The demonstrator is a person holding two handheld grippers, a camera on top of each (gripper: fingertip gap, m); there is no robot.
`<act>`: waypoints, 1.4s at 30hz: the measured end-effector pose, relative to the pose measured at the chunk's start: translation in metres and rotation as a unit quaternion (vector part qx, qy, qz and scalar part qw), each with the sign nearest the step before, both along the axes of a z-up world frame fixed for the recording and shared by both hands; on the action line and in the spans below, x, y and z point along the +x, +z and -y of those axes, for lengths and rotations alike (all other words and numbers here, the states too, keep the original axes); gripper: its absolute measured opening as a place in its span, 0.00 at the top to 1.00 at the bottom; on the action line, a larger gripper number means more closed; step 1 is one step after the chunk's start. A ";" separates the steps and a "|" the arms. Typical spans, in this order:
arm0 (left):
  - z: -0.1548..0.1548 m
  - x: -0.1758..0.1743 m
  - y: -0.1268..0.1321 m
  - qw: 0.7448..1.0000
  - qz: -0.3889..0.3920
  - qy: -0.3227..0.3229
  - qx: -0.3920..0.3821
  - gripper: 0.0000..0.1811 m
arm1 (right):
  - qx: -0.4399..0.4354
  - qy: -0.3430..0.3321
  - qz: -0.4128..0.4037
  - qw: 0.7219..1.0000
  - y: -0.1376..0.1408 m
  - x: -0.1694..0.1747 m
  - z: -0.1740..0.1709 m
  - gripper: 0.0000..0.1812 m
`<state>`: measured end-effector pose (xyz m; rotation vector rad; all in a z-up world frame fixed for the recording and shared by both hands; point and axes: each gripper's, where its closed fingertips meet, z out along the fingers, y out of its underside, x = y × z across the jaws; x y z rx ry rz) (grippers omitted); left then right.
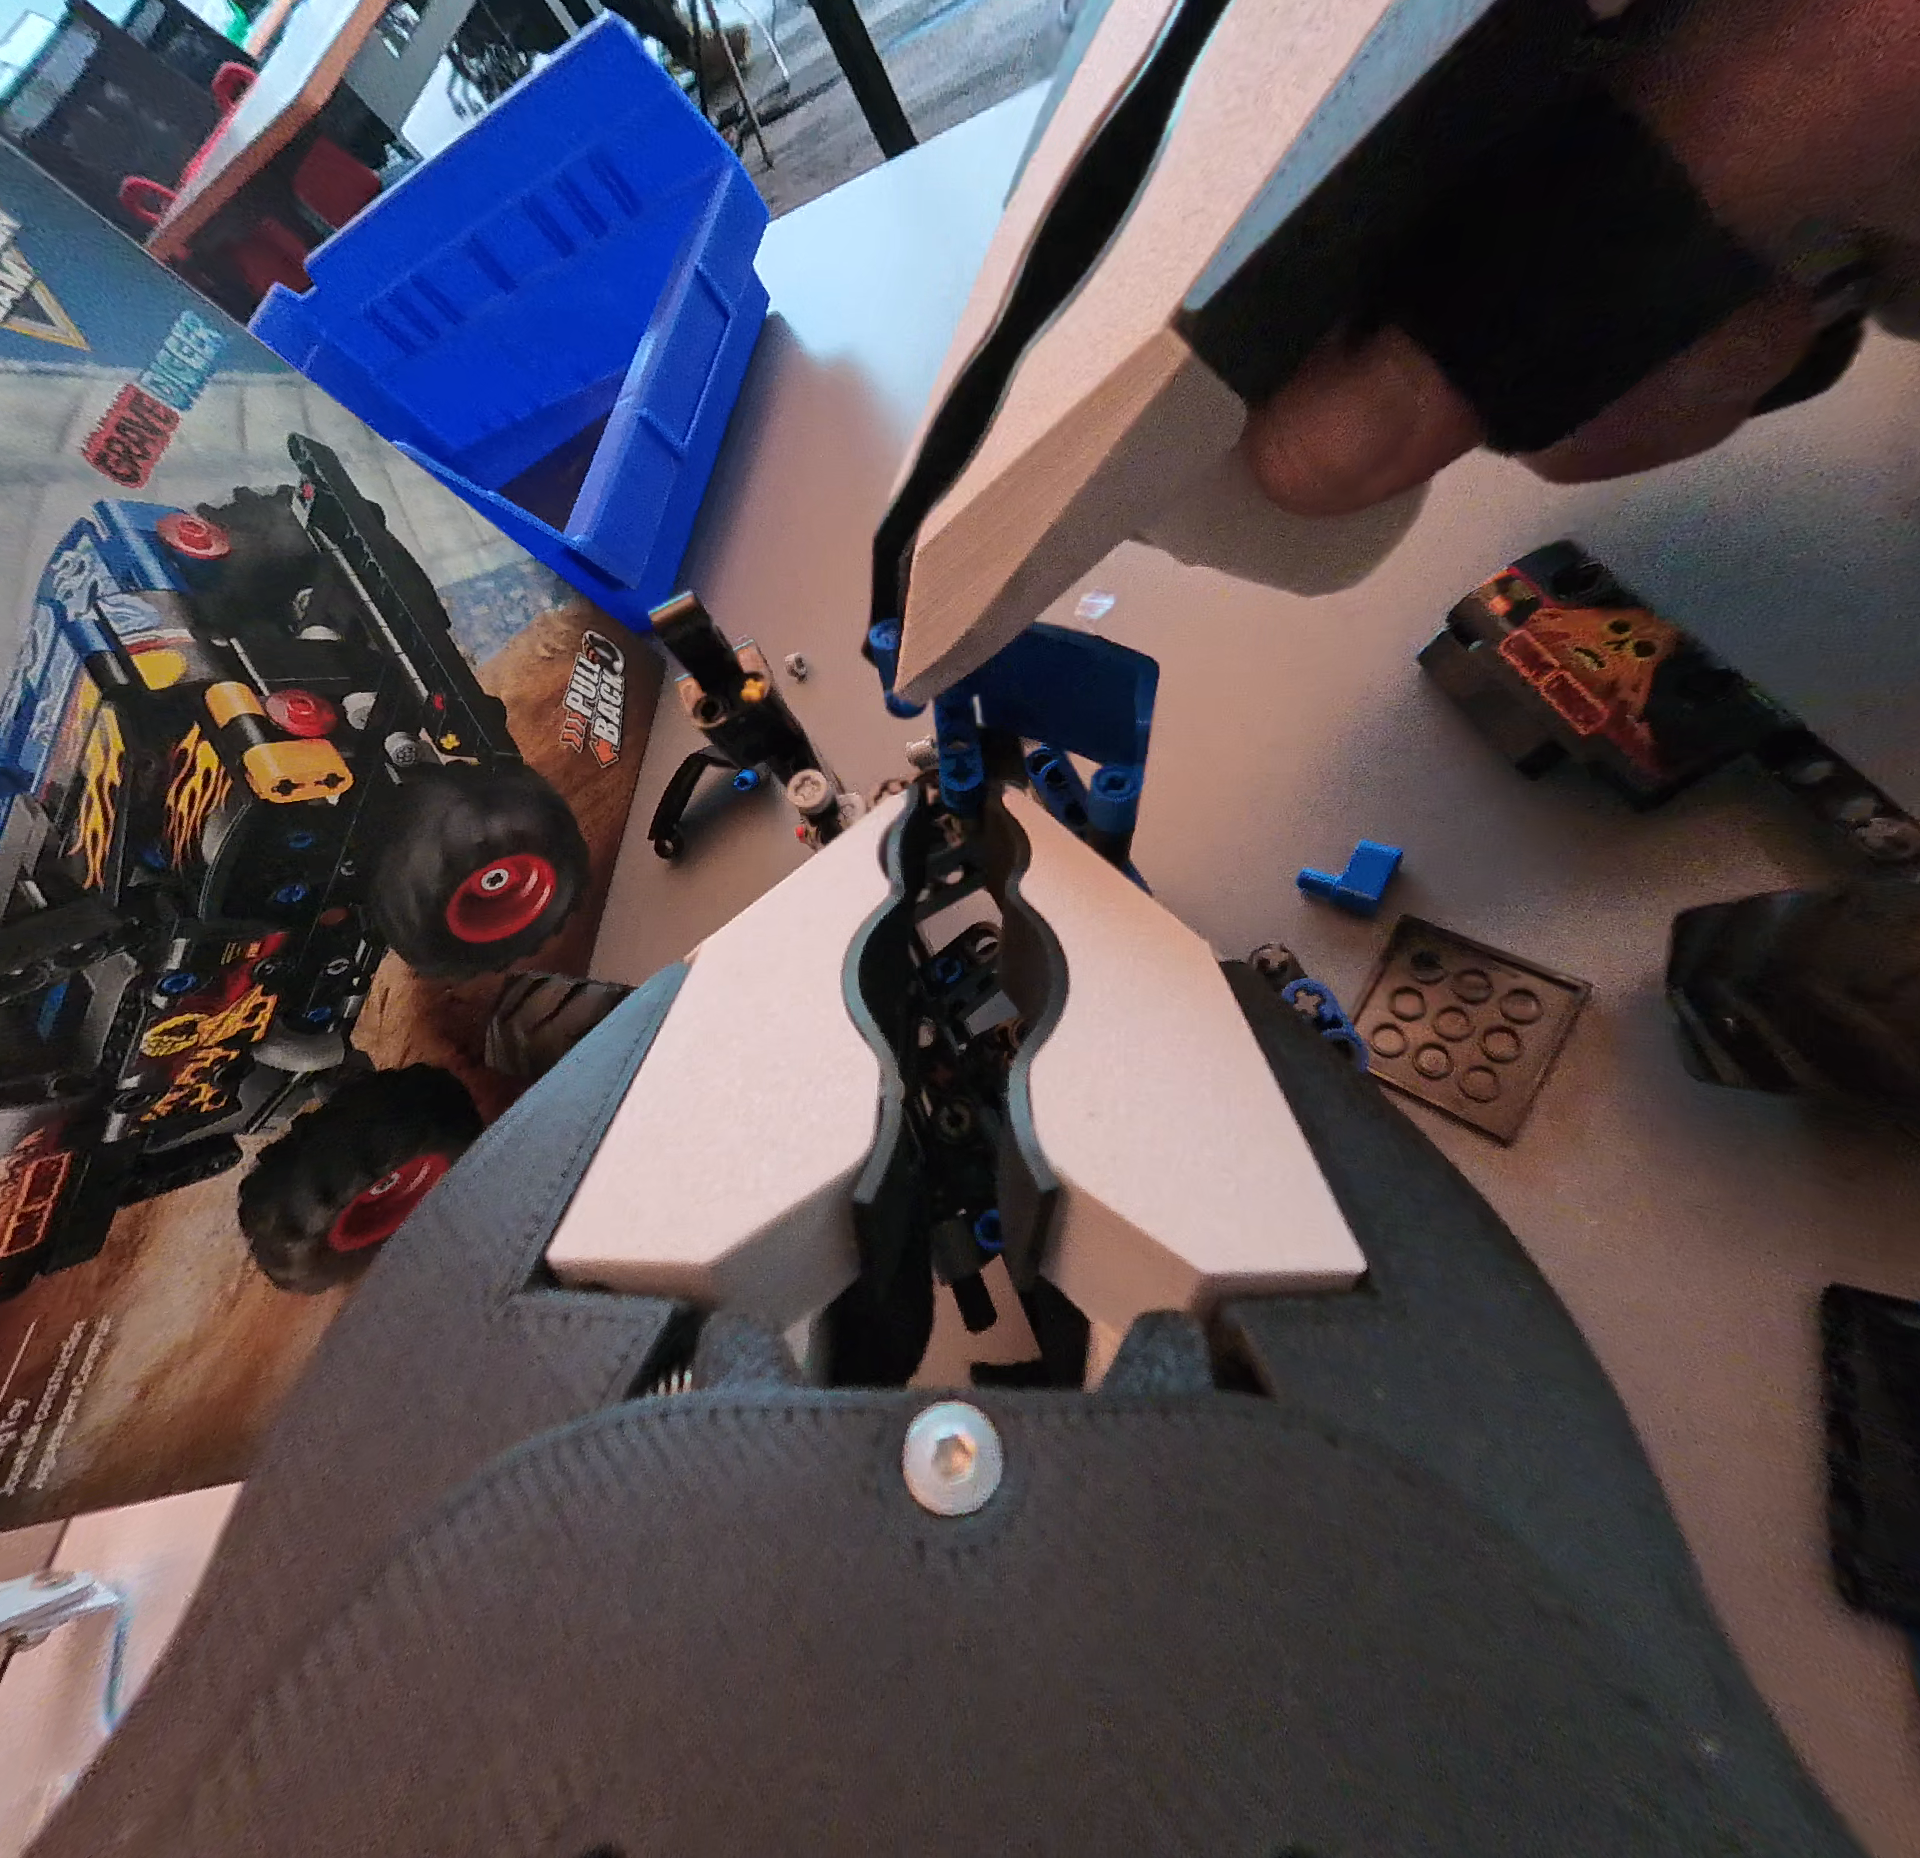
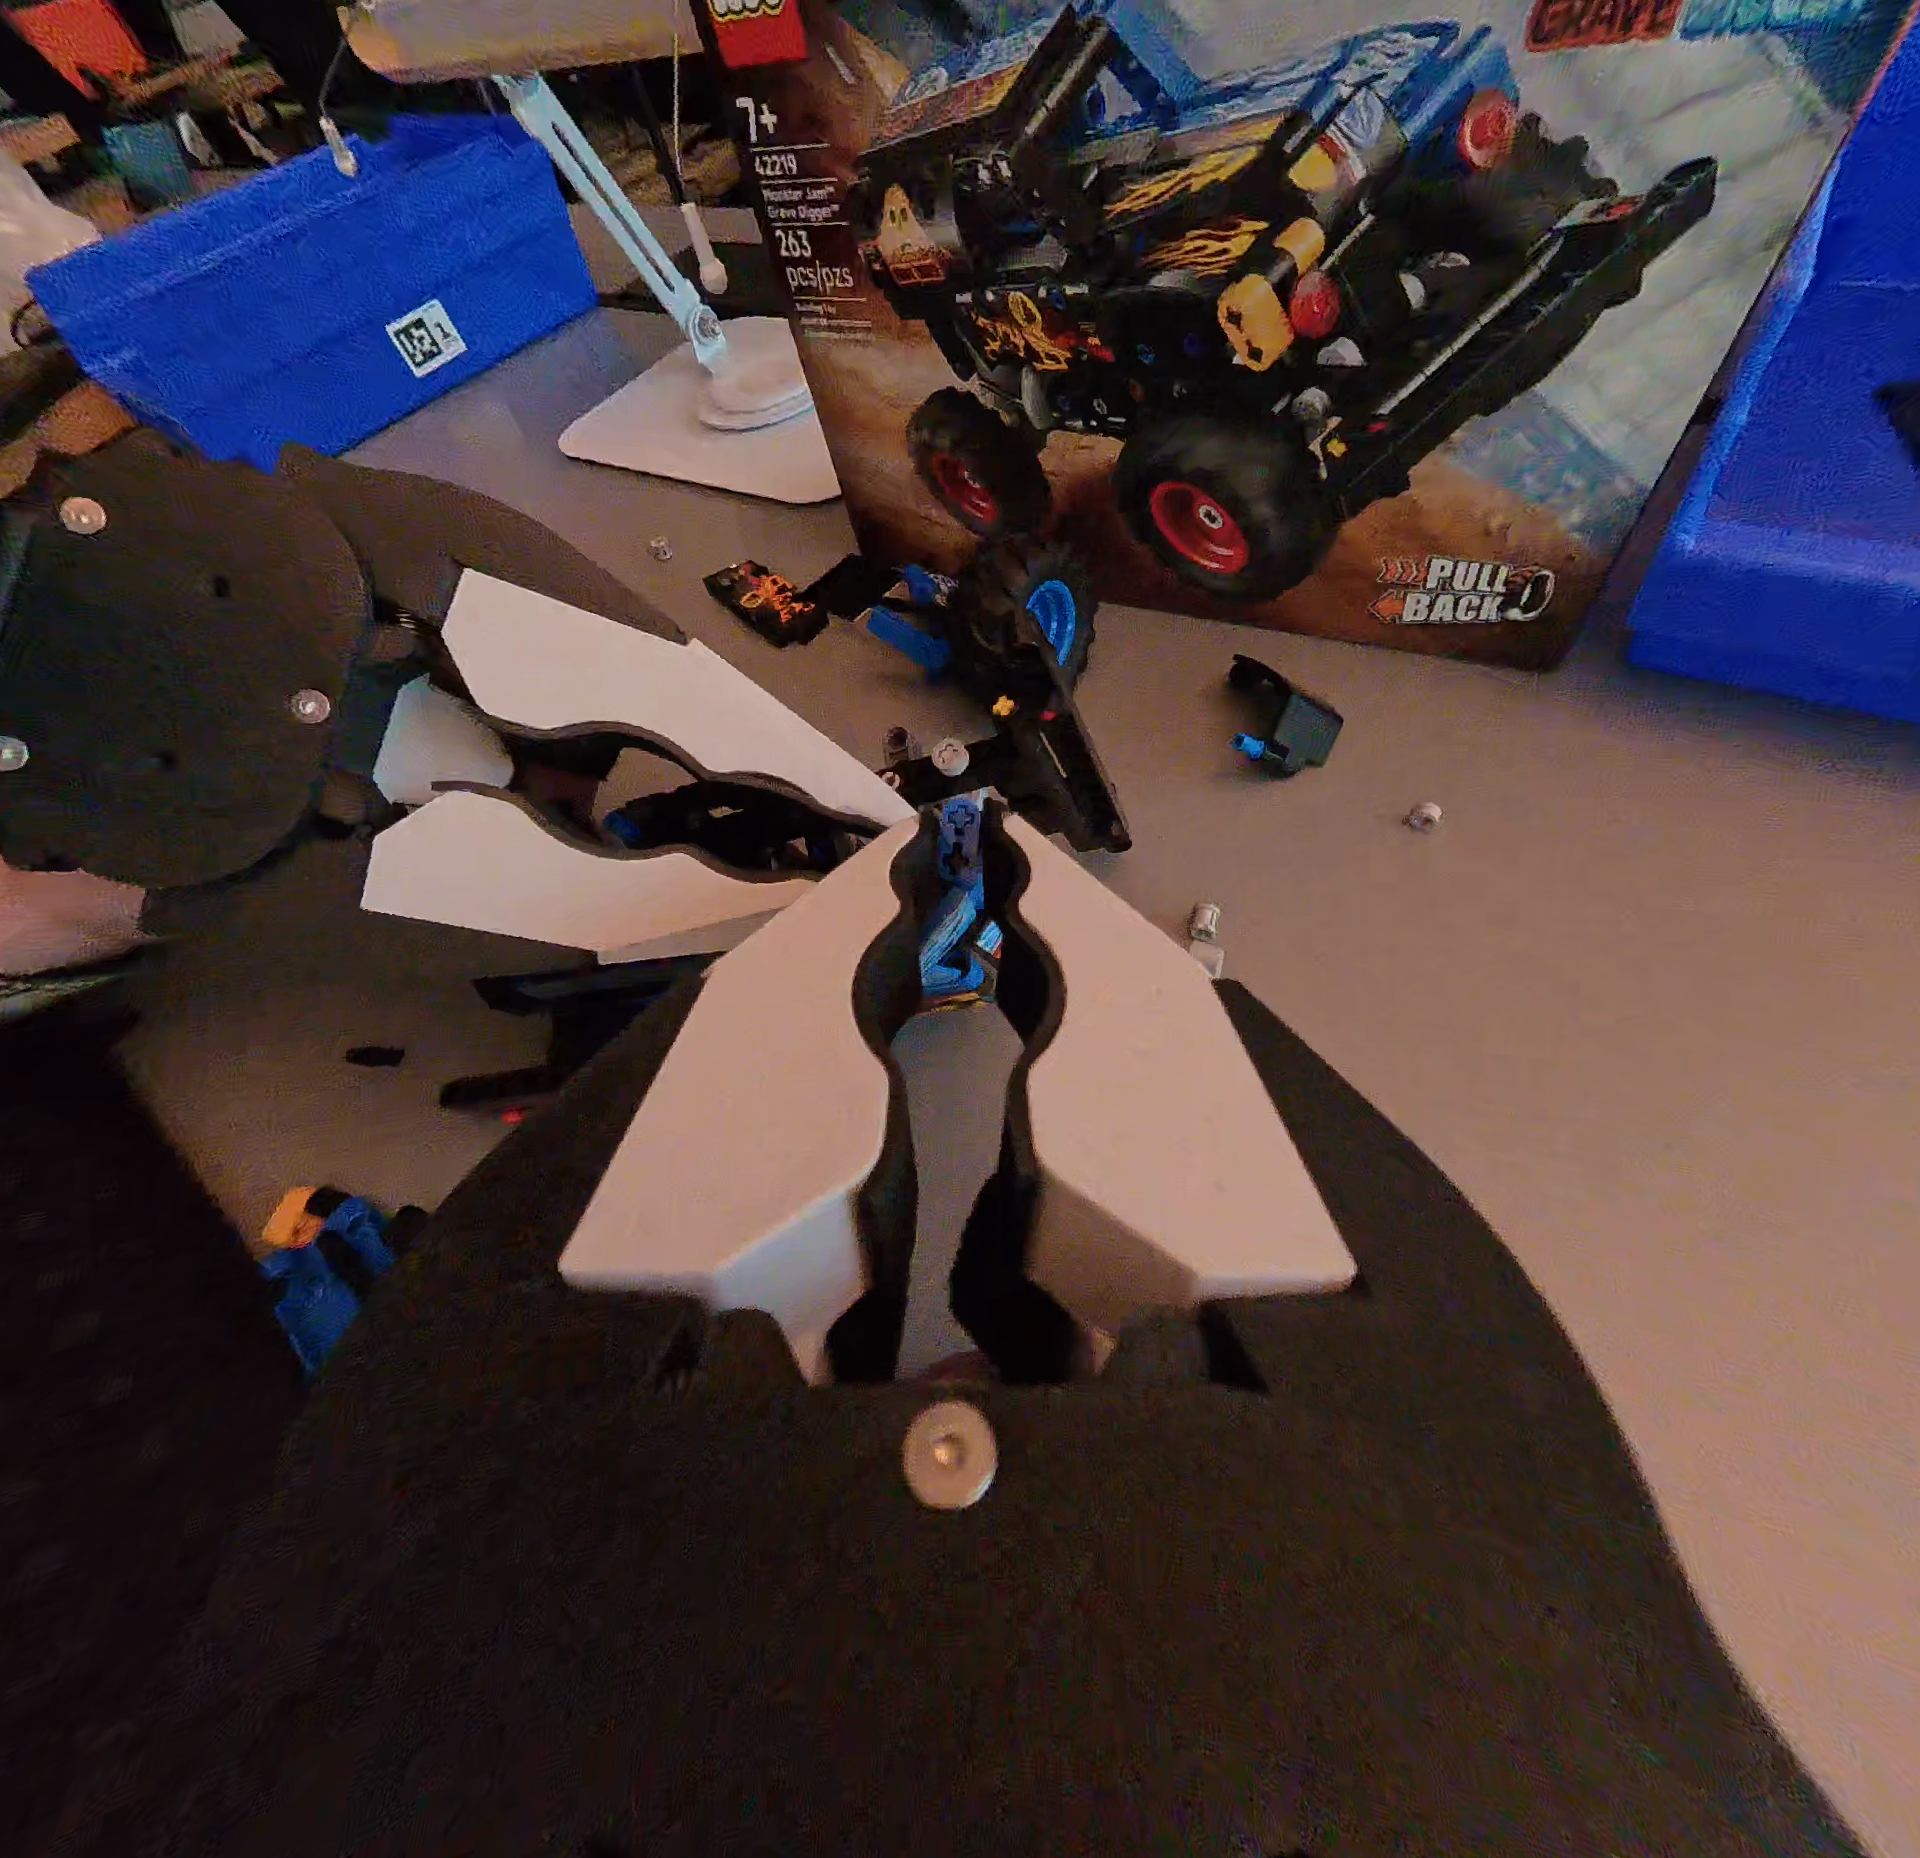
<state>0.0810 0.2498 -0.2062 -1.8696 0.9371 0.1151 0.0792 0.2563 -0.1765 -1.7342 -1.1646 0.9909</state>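
Observation:
My left gripper (image 1: 956, 821) is shut on a black brick-built frame (image 1: 951, 977) with blue pins, which runs lengthwise between its white fingers. My right gripper (image 1: 894, 665) comes in from the upper right, its tips touching the frame's far end. A person's finger (image 1: 1351, 426) rests on it. In the right wrist view my right gripper (image 2: 964, 821) is shut on a blue piece (image 2: 956, 915). That piece also shows in the left wrist view (image 1: 1060, 686). The left gripper (image 2: 862, 842) lies to the left, tip to tip with the right one, with the black frame (image 2: 727, 821) in it.
A toy box (image 2: 1351, 250) picturing a monster truck stands behind, between blue bins (image 2: 312, 270) (image 2: 1818, 458). A white lamp base (image 2: 707, 426), a black wheel with a blue hub (image 2: 1039, 613), a black square plate (image 1: 1455, 1029), a flame-stickered part (image 1: 1558, 655) and small loose pieces lie on the grey table (image 2: 1558, 1081).

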 end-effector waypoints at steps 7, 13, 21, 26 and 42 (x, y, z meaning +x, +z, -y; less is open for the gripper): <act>0.002 0.000 0.002 1.000 0.012 -0.003 -0.002 0.94 | 0.058 -0.008 0.025 0.998 -0.002 0.004 0.001 0.94; 0.001 0.002 0.000 1.000 -0.009 0.000 -0.004 0.94 | 0.092 -0.025 0.117 0.989 -0.011 0.012 0.003 0.94; 0.000 0.003 -0.001 1.000 -0.020 0.005 -0.003 0.94 | 0.098 -0.031 0.158 0.982 -0.017 0.012 -0.006 0.91; -0.003 0.000 -0.001 1.000 -0.018 0.017 -0.002 0.95 | 0.118 -0.022 0.148 0.982 -0.016 0.002 -0.005 0.97; 0.003 -0.011 0.007 0.996 0.083 -0.010 -0.027 0.92 | 0.090 0.003 0.142 0.986 -0.014 0.034 -0.008 0.97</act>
